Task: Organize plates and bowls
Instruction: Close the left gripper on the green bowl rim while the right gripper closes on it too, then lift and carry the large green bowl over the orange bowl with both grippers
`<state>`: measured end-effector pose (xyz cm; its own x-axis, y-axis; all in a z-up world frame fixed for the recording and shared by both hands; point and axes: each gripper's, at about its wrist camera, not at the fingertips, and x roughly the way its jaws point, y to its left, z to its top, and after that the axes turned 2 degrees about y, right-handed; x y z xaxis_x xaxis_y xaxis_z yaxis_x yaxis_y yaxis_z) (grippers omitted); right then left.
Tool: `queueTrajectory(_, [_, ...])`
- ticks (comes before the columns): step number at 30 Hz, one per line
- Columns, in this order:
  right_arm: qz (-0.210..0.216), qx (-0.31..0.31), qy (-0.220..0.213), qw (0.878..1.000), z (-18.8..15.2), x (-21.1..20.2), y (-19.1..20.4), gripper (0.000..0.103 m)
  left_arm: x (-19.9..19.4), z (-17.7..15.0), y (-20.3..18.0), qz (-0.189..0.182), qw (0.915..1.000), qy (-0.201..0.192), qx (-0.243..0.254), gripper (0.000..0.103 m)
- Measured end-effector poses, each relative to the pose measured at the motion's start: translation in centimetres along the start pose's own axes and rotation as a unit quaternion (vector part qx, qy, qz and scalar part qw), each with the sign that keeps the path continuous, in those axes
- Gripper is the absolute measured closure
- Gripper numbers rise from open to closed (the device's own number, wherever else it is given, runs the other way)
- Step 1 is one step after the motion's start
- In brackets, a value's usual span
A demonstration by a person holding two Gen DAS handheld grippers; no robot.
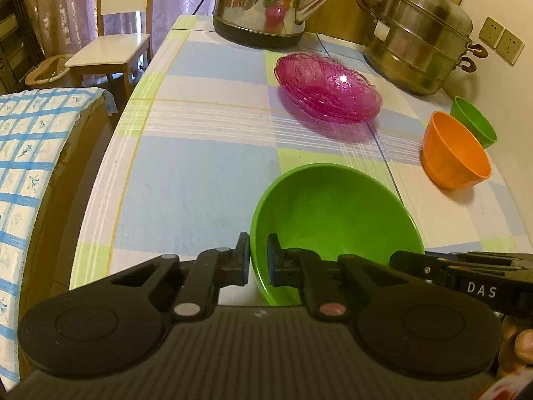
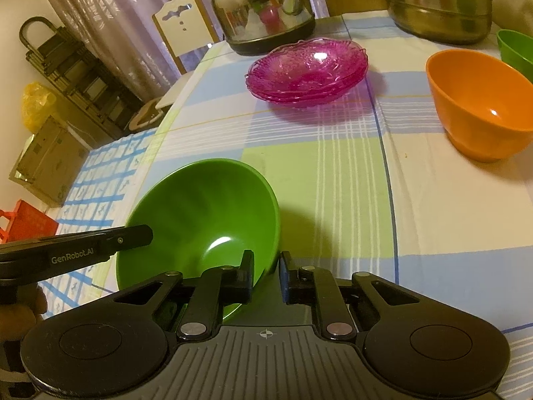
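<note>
Pink glass plates (image 1: 328,88) stacked; orange bowl (image 1: 454,151), small green bowl (image 1: 473,120) loose. Left gripper (image 1: 258,260), right gripper (image 2: 266,275) both clamp large green bowl (image 1: 333,213) rim.

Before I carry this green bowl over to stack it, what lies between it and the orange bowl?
Only bare checked tablecloth lies between the big green bowl and the orange bowl; the right wrist view shows it best. The pink dishes sit further back, off that line.

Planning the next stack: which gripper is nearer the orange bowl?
Right. The right gripper pinches the big green bowl's rim nearest the orange bowl; the left gripper grips its far rim.
</note>
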<state>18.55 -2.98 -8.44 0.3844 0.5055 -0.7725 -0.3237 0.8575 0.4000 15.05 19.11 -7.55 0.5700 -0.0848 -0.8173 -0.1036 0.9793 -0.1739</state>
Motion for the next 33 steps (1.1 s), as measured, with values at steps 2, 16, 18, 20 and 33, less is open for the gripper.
queueTrajectory(2, [-0.002, 0.002, 0.001, 1.0, 0.0, 0.0, -0.1, 0.088, -0.1, 0.0, -0.2, 0.001, 1.0, 0.001, 0.002, 0.094])
queueTrajectory(16, [-0.002, 0.027, -0.021, 0.999, 1.1, -3.1, -1.4, 0.089, -1.8, 2.1, -3.5, -0.002, 0.9997, -0.013, 0.019, 0.094])
queueTrajectory(18, [-0.005, 0.031, -0.028, 0.999, 1.4, -4.1, -1.8, 0.09, -2.1, 2.6, -4.7, -0.007, 0.9995, -0.018, 0.024, 0.094])
queueTrajectory(20, [-0.009, 0.037, -0.037, 0.999, 1.9, -5.1, -2.6, 0.09, -2.3, 3.2, -5.9, -0.013, 0.9993, -0.022, 0.028, 0.094])
queueTrajectory(33, [-0.058, 0.056, -0.103, 0.991, 6.3, -13.1, -9.6, 0.091, -1.5, 8.4, -16.7, -0.07, 0.9938, -0.044, 0.075, 0.094])
